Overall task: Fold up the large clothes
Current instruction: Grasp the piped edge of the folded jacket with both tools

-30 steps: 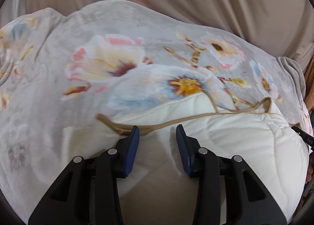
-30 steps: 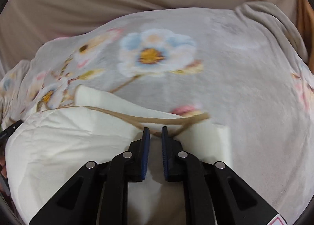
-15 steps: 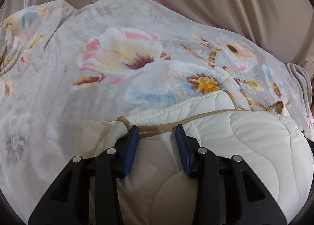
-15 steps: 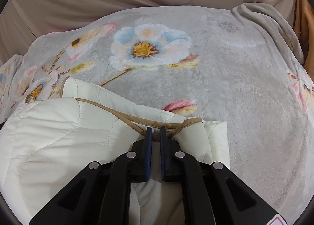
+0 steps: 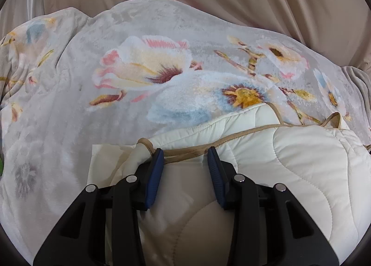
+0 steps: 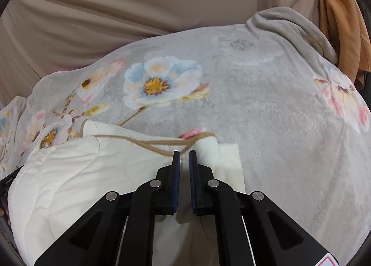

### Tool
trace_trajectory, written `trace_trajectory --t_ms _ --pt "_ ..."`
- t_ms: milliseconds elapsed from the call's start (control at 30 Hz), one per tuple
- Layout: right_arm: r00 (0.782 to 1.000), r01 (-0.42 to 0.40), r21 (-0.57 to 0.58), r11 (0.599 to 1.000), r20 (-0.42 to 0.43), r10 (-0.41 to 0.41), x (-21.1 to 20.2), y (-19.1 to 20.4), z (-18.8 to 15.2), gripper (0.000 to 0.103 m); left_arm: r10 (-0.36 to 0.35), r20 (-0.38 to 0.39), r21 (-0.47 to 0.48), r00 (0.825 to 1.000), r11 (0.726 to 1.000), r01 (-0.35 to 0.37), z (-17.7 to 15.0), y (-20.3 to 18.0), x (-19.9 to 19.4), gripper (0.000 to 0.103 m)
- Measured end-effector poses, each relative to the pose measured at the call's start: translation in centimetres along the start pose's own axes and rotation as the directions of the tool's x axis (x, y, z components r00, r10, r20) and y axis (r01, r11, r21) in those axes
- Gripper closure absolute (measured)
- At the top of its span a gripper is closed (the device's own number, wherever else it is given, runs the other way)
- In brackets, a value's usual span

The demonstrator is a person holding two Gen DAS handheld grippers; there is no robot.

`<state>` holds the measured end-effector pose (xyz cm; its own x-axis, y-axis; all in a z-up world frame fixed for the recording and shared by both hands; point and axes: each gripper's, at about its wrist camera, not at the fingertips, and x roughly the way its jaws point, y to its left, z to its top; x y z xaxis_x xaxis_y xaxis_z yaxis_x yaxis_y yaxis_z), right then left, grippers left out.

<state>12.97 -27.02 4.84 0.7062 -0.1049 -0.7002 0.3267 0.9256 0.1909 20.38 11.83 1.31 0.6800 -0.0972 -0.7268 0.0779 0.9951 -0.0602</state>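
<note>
My left tongs (image 5: 185,159) stand wide, the cream quilt (image 5: 301,173) bunched between and under them, its tan trim (image 5: 185,152) across the tips. My right tongs (image 6: 184,158) are pinched narrow on the quilt (image 6: 81,173) edge. Beyond lies the floral blanket (image 6: 266,103).

Quilted garment (image 5: 301,173) on blanket (image 5: 69,126); curtain (image 6: 116,10) behind; grippers over garment.

Right tool (image 6: 184,155): pads nearly closed, a fold of the cream quilted garment (image 6: 76,173) pinched between them.
Tan trim (image 6: 148,144): seen running along the garment's edge.
Floral blanket (image 6: 266,108): spread beneath.
Orange cloth (image 6: 340,17): hung at far right.
</note>
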Motion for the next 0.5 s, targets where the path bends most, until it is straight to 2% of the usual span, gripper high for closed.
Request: trace_trajectory --t_ms 133,300,400,500 --pt "0.997 0.041 -0.037 0.998 -0.069 -0.044 2.2 0.7 -0.1 0.101 -0.001 0.0 -0.003 1.0 1.0 0.001 0.0 -0.1 0.0 0.065" --pt "0.99 0.094 -0.097 0.991 -0.092 -0.103 3.6 1.7 0.3 0.101 0.011 -0.011 0.011 1.0 1.0 -0.011 0.3 -0.3 0.4 0.063" --pt "0.992 0.083 -0.093 0.992 -0.091 -0.091 3.5 1.5 0.3 0.1 0.021 -0.014 0.014 1.0 1.0 -0.021 0.4 -0.4 0.3 0.063" --pt "0.998 0.043 -0.002 0.999 -0.054 -0.043 1.8 0.2 1.1 0.1 0.028 -0.014 0.021 1.0 0.999 -0.028 0.4 -0.4 0.3 0.063"
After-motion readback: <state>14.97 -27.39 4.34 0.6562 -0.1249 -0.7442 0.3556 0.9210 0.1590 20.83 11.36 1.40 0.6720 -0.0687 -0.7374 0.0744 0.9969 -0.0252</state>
